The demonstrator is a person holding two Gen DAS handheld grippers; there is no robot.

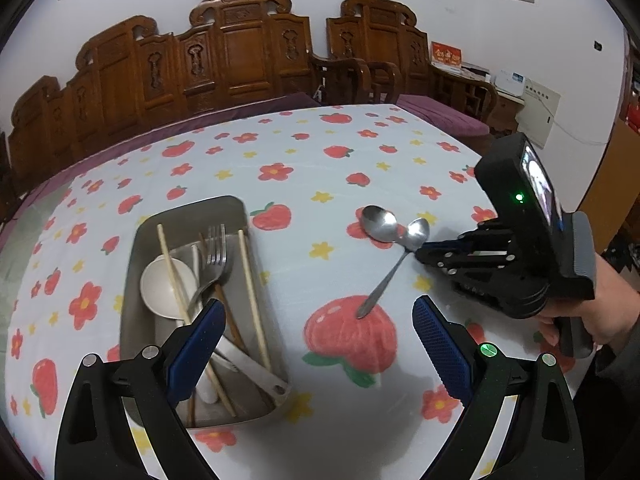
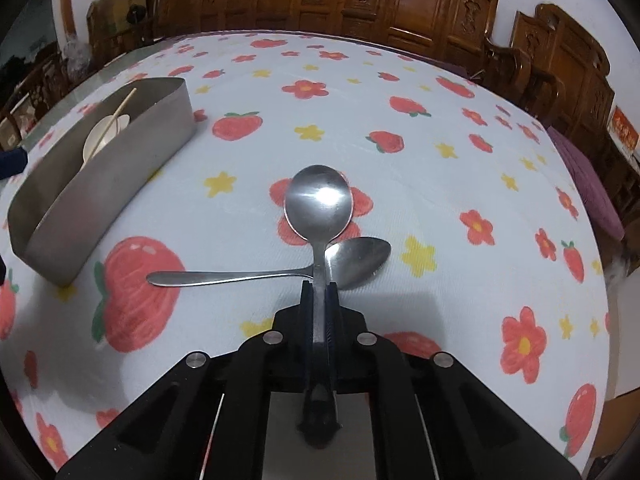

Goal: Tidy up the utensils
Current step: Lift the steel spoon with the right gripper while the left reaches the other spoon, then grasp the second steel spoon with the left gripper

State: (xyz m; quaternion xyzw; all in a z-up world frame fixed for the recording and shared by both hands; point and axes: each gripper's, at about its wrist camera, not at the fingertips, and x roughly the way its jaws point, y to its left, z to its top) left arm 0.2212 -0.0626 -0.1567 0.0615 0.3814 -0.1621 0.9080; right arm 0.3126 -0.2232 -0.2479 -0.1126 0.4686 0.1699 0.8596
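Two steel spoons lie crossed on the strawberry-print cloth. My right gripper (image 2: pixel 319 286) is shut on the handle of the round-bowled spoon (image 2: pixel 319 204), whose bowl points away from me. The oval spoon (image 2: pixel 360 258) lies under it, its handle running left. In the left wrist view the right gripper (image 1: pixel 422 249) reaches in from the right to the round spoon (image 1: pixel 378 220) and the oval spoon (image 1: pixel 416 233). My left gripper (image 1: pixel 320 344) hangs open over the cloth, nothing between its blue pads, right beside the metal tray (image 1: pixel 132 280).
The tray (image 2: pixel 120 176) holds a fork (image 1: pixel 216 252), wooden chopsticks (image 1: pixel 250 292), a white ceramic spoon (image 1: pixel 160 288) and other pieces. A person's hand (image 1: pixel 600 320) holds the right gripper. Carved wooden benches (image 1: pixel 240 48) line the far edge of the table.
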